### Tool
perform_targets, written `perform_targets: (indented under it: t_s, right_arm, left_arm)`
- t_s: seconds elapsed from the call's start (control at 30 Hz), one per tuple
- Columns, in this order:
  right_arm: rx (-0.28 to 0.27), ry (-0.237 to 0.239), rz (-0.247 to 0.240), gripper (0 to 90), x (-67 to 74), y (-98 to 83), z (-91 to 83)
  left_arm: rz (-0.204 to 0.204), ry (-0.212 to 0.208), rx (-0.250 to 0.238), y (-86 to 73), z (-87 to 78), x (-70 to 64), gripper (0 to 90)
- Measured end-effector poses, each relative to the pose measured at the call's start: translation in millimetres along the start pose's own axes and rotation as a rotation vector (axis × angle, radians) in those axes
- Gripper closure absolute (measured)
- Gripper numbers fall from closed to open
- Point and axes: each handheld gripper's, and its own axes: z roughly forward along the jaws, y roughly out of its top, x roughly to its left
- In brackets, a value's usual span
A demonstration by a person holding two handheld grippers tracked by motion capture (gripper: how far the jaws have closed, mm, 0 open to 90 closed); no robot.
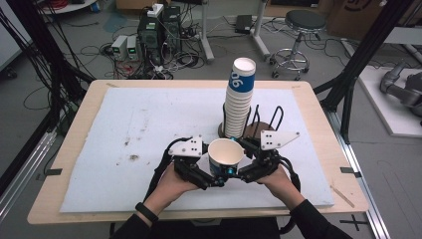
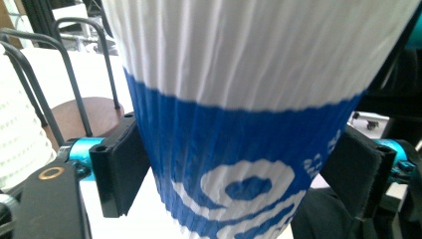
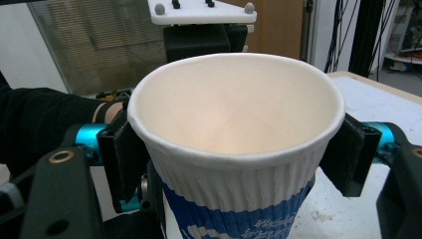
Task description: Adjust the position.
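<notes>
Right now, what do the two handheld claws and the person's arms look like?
Both the left claw and right claw are black, with cyan metal fittings near the jaws, black trailing cables, and a grey three-cornered plate with dark dots on top. The person wears black sleeves and a black wristband.

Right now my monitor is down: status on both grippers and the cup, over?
Left gripper and right gripper both shut on paper cup, upright above the mat. Cup stack in rack just beyond it.
</notes>
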Motion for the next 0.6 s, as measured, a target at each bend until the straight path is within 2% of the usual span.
perform_targets:
  t_s: [0.3,0.4,0.6]
  right_arm:
    - [0.014,0.005,-0.009,23.8,1.7,-1.6,5.0]
    - [0.007,0.003,-0.008,23.9,1.8,-1.9,6.3]
    - [0.007,0.004,-0.018,23.6,2.1,-1.7,6.2]
  left_arm:
    - [-0.008,-0.001,-0.032,1.9,-2.2,-0.1,21.6]
    - [-0.004,-0.007,-0.033,1.9,-3.2,0.0,25.2]
    - [0.002,-0.006,-0.033,2.0,-3.5,-0.2,25.9]
